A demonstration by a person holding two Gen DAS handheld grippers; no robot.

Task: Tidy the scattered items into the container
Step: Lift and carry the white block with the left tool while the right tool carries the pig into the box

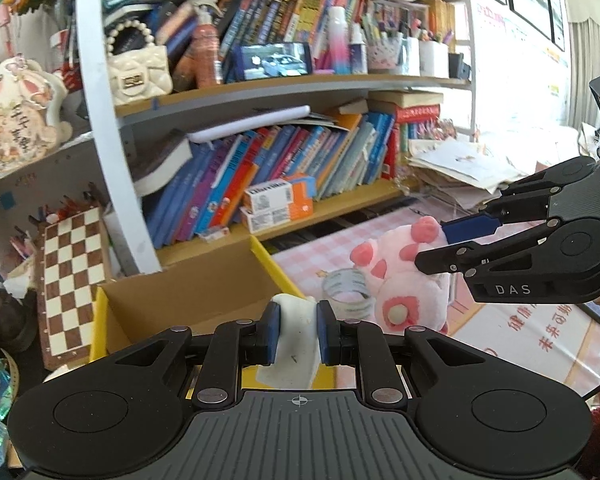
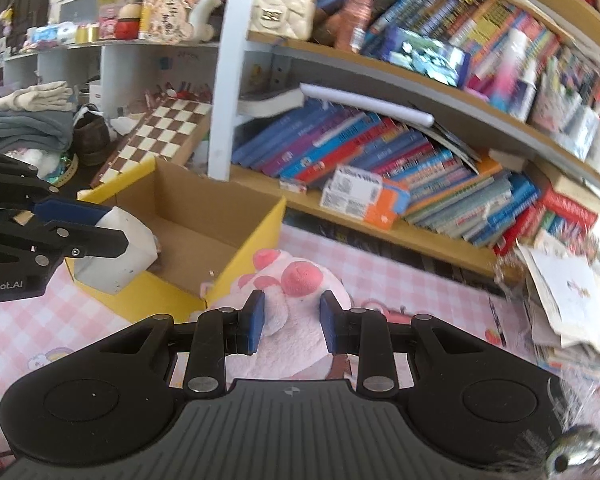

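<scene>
Left wrist view, hidden parts: the left gripper (image 1: 298, 334) body covers the lower end of the white block (image 1: 292, 344); the near wall of the cardboard box (image 1: 172, 300) is cut off behind the fingers (image 1: 271, 334).
Left wrist view, left gripper: fingers clenched on the white block, which is held above the near edge of the box.
Left wrist view, right gripper (image 1: 448, 242): enters from the right; its blue pad touches the top of the pink plush toy (image 1: 404, 280); whether the fingers press on it cannot be told from here.
Left wrist view, other items: a clear roll of tape (image 1: 348, 292) stands on the pink checked counter (image 1: 312, 256), between the box and the plush toy.
Left wrist view, container: yellow-edged box, interior mostly hidden; what shows is bare cardboard.
Right wrist view, hidden parts: the gripper body hides the lower half of the plush toy (image 2: 296, 280); the right side of the frame is blurred, and the bookshelf (image 2: 380, 236) behind is hard to read.
Right wrist view, right gripper (image 2: 294, 320): fingers (image 2: 256, 320) spread, one on each side of the plush toy, not squeezing it.
Right wrist view, left gripper (image 2: 100, 224): grasping the white block (image 2: 120, 256), which hangs over the box's near left corner.
Right wrist view, container: the box (image 2: 204, 220) sits on the counter (image 2: 400, 276), just beside the plush toy; a small unclear scrap lies on its floor near the yellow wall.
</scene>
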